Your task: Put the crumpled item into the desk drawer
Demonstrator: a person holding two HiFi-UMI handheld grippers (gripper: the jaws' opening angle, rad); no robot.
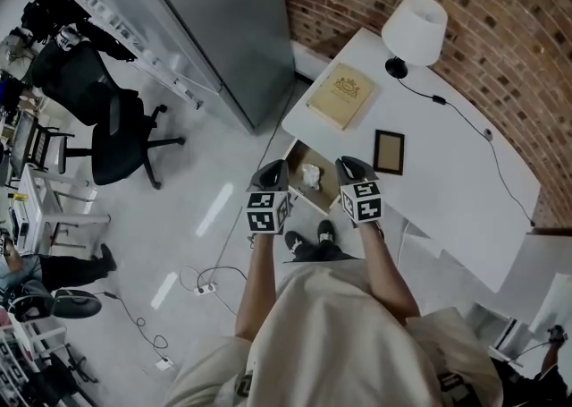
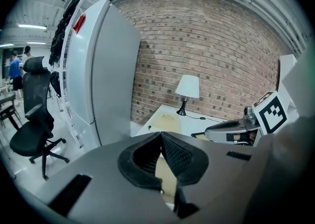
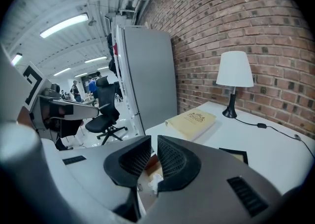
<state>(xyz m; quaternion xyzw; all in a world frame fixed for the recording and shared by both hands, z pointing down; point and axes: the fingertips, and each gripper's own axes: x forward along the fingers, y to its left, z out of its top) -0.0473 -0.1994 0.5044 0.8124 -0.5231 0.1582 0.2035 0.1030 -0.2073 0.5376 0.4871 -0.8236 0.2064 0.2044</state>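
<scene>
- The left gripper (image 2: 161, 134) has its jaws closed, with the tips touching and nothing between them. In the head view it (image 1: 273, 173) hangs over the near-left edge of the open drawer (image 1: 304, 156).
- The right gripper (image 3: 154, 139) has its jaws only a thin slit apart, and the slit is empty. From above it (image 1: 349, 168) hangs over the drawer's right edge, beside the left gripper, with the drawer opening between the two.
- The crumpled item (image 1: 310, 175), a small white wad, lies inside the drawer on its brown floor. Neither gripper touches it. In the right gripper view it (image 3: 154, 179) shows below the jaws.
- The drawer is pulled out of the white desk (image 1: 447, 182) toward the person, whose shoes (image 1: 304, 240) stand just before it.
- On the desktop a dark picture frame (image 1: 389, 151) lies flat just right of the drawer.
- A tan book (image 1: 341, 95) lies farther back, near the desk's left edge.
- A white-shaded lamp (image 1: 414, 31) stands at the back, and its cable (image 1: 465, 114) trails across the desk.
- A brick wall (image 1: 447, 3) runs behind the desk, and a tall grey cabinet (image 1: 223, 21) stands to its left.
- A black office chair (image 1: 116, 128) stands well apart on the floor.
</scene>
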